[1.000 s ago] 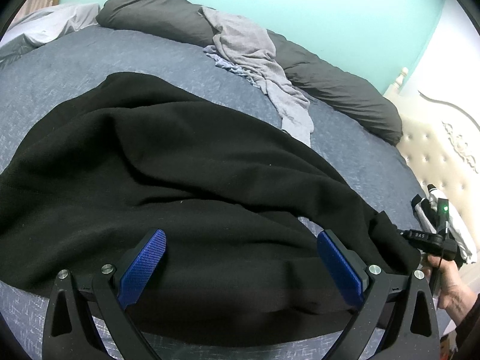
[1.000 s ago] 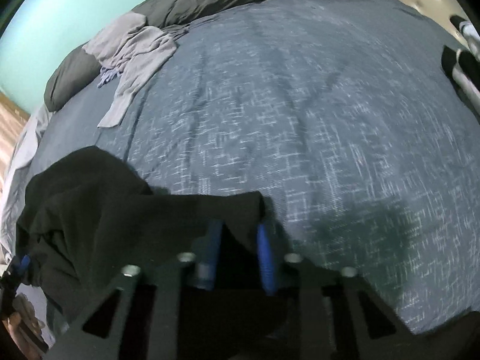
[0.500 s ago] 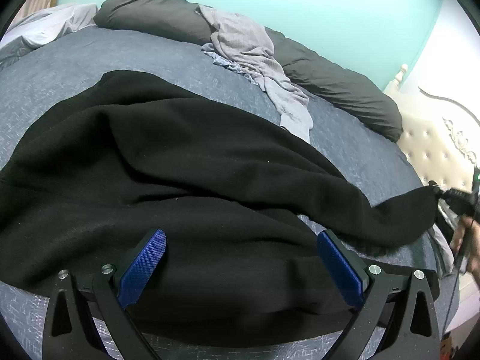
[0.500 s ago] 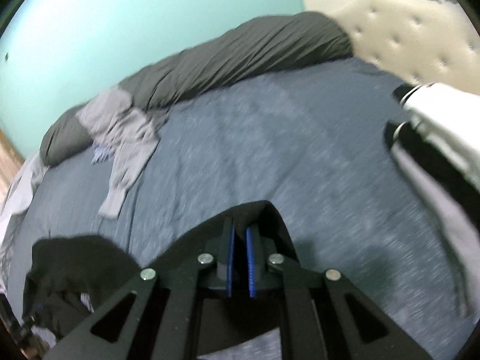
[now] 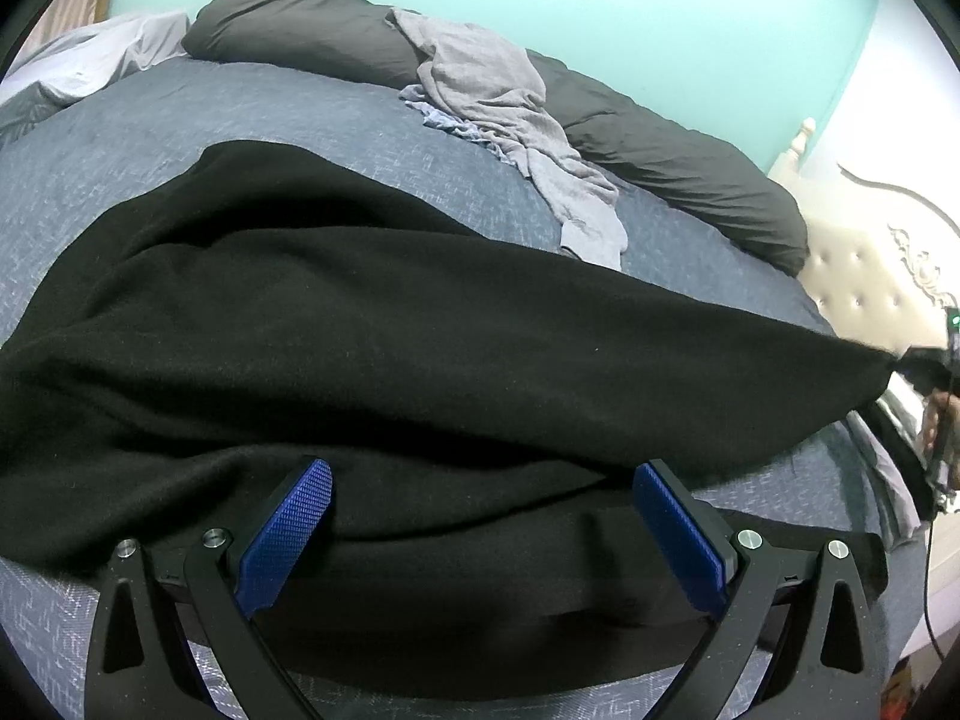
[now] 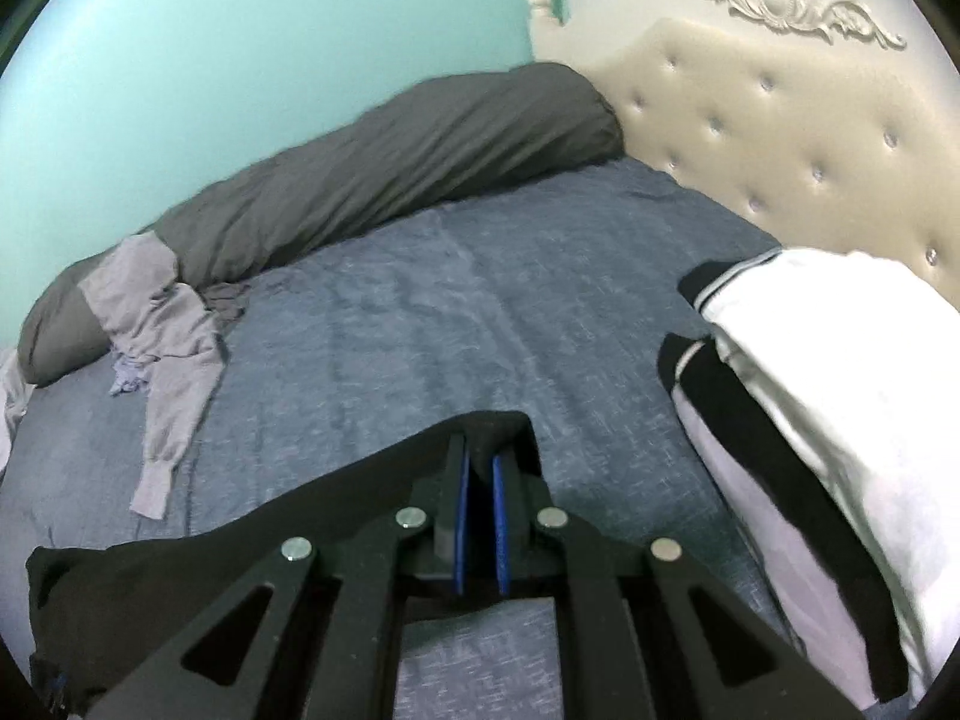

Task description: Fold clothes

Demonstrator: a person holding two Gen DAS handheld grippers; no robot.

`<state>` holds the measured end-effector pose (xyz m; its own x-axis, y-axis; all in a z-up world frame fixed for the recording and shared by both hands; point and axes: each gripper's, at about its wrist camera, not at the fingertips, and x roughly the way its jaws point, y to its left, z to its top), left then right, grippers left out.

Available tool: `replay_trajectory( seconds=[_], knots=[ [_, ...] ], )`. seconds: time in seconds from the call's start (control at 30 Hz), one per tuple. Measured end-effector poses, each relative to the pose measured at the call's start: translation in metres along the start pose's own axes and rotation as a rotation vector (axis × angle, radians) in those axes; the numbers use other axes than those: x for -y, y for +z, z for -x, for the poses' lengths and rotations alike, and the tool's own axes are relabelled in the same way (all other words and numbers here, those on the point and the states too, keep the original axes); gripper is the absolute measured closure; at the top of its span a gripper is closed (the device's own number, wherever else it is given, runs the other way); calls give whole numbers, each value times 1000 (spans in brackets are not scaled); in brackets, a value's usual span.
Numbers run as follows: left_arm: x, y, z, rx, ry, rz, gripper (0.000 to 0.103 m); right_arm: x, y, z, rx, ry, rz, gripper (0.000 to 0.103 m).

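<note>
A large black garment [image 5: 372, 348] lies spread over the blue-grey bed [image 5: 150, 138]. My left gripper [image 5: 480, 516] hovers open just above its near edge, blue pads wide apart with nothing between them. My right gripper [image 6: 479, 462] is shut on a corner of the black garment [image 6: 198, 552], lifted off the bed. In the left wrist view that corner is stretched taut to the far right, where the right gripper [image 5: 921, 363] and a hand [image 5: 936, 420] show at the frame edge.
A grey garment [image 5: 498, 96] drapes over a long dark bolster [image 5: 660, 144] along the turquoise wall. Folded white and black clothes [image 6: 828, 408] are stacked by the cream tufted headboard [image 6: 780, 120]. Pale bedding [image 5: 90, 54] lies at the far left.
My right gripper has closed on the garment's corner and carried it up and away to the right, pulling the cloth into a long taut stretch. The left gripper has kept still.
</note>
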<state>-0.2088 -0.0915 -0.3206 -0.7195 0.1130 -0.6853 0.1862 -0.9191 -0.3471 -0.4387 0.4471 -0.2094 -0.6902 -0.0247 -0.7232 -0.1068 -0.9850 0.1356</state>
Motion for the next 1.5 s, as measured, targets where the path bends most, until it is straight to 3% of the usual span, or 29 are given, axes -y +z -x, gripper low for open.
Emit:
replay_trajectory(
  seconds=[0.1,0.27,0.37,0.43,0.57,0.73,0.87,0.97,1.03,1.23,1.43,1.5],
  knots=[
    [0,-1,-1,-2,1,-3,0,8,-11,-30,-101,-37,11,96],
    [1,-2,-2,-9,-1,-10,0,15,-30,-55,-145,11,-8,92],
    [3,-1,-3,-12,-5,-11,0,25,-37,-61,-161,12,-28,73],
    [3,-1,-4,-12,-8,-11,0,36,-40,-57,-141,23,-62,54],
    [5,-2,-5,-13,-13,-12,0,55,-50,-49,-121,64,-113,54],
    [7,-3,-6,-15,-10,-19,0,63,-72,-61,-214,67,-107,54],
    [8,-3,-7,-14,-9,-19,0,76,-89,-71,-245,114,-224,54],
    [8,-3,-8,-17,-6,-21,0,72,-95,-77,-270,141,-222,54],
    [8,-4,-9,-19,-6,-21,0,65,-98,-78,-280,126,-181,74],
    [9,-4,-10,-23,-4,-25,0,63,-88,-75,-230,108,-159,96],
    [10,-5,-9,-25,-5,-33,0,66,-51,-57,-104,52,-126,97],
    [10,-5,-9,-25,-5,-33,0,73,-43,-57,-98,20,-134,97]
  ],
)
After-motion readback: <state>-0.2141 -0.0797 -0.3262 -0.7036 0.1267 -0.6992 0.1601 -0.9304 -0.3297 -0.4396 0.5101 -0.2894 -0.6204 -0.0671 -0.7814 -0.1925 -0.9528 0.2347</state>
